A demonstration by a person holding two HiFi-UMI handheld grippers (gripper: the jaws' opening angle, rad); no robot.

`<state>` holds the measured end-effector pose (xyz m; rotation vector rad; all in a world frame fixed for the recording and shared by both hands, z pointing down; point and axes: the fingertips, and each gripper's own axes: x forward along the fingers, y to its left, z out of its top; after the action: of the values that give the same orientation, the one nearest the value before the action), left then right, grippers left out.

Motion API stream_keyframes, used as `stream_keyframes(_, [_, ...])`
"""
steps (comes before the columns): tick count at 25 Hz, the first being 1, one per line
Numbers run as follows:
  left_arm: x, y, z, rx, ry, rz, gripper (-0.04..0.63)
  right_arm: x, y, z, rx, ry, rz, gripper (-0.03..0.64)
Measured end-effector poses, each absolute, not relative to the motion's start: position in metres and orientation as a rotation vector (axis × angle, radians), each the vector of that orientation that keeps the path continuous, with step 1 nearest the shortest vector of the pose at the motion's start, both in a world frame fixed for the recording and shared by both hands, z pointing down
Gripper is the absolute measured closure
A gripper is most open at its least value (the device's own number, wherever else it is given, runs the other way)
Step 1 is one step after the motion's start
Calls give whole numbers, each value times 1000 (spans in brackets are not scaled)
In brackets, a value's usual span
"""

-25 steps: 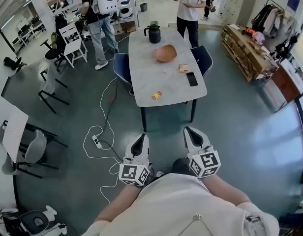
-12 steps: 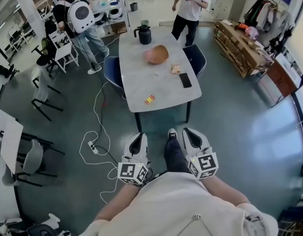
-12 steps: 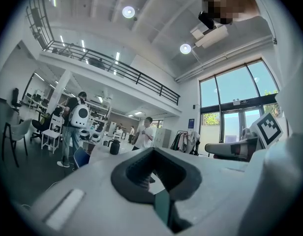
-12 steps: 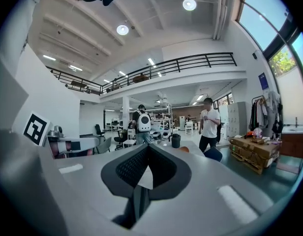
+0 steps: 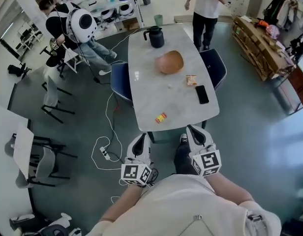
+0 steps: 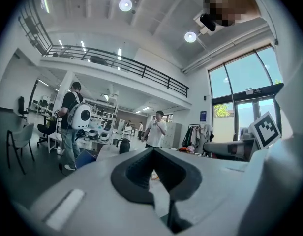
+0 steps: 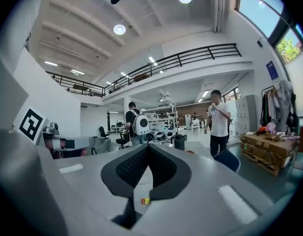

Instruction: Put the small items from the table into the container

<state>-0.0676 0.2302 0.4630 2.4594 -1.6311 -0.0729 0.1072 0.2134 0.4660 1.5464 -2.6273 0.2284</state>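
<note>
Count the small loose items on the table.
3: yellow-red packet near the front edge, black phone by the right edge, snack packet beyond it; a central white speck may be a fourth.

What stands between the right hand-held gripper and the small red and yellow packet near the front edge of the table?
Nothing visible stands between them. The right hand-held gripper, shut and empty, is at the near edge of the table. The red and yellow packet lies on bare tabletop just ahead and to its left.
</note>
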Motion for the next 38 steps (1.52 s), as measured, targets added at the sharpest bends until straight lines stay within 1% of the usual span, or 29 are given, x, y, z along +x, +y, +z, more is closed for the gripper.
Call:
stream_keyframes(8, [-26,52,450,2414,-1694,-2,592,146,17,472,1439,-2666,311,588])
stream_keyframes(14, [-18,-18,436,2363,-1793,9,592,157,-78,470,1353,-2700,347,588])
stream_keyframes(20, [-40,-55,451,2301,-1773,74,592,132,-120,467,1341,-2703,347,588])
stream_keyframes(26, [3,-86,450,2360,-1725,69,592,177,-125,485,1399,-2626,429,588])
stream_keyframes(33, [13,-103,467,2368,-1662,29,592,203,-149,542,1403,-2427,484,586])
stream_keyframes(34, [14,-104,469,2363,-1656,30,592,208,-155,557,1388,-2396,495,567])
stream_keyframes(36, [15,-106,474,2357,-1647,41,592,218,-166,595,1343,-2333,552,499])
stream_keyframes(38, [13,-104,481,2347,-1650,65,592,228,-174,641,1295,-2253,629,470])
